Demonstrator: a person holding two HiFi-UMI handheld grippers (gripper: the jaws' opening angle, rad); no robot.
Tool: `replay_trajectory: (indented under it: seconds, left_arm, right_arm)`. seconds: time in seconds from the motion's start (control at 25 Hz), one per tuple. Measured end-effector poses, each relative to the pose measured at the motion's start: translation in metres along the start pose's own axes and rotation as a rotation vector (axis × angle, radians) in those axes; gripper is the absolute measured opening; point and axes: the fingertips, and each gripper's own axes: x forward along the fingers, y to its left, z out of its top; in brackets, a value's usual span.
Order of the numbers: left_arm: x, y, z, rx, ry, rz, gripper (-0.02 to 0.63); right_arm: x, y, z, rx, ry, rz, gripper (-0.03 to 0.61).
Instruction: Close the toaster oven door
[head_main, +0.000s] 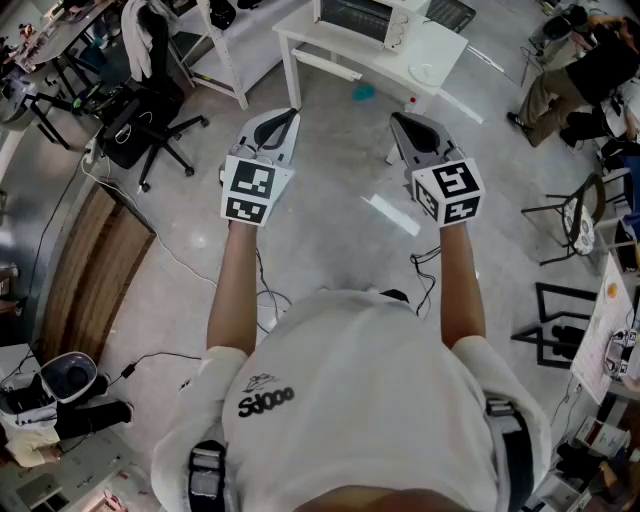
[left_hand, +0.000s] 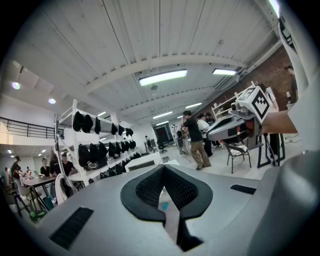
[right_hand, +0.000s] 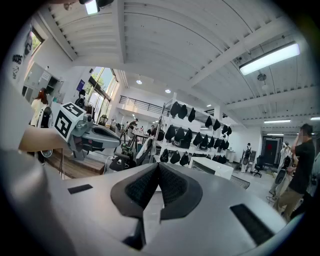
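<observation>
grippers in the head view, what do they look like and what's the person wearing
The left gripper and right gripper are grey, tapered shells, each carrying a white cube with black square markers by the hand. Black textured pads line the tongs. The person wears a white short-sleeved T-shirt with a small black logo.

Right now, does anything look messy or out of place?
A small teal thing lies on the floor by the white table, as if dropped. Loose cables also trail across the floor near the person.
</observation>
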Motion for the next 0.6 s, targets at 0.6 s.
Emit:
replay_trajectory:
  seconds: [0.6]
  left_arm:
    - [-0.006,0.035,-0.03,-0.028,0.017,0.005,0.018]
  right_arm:
    - [0.026,0.012,0.0,0.051,-0.04,-0.016,0.009]
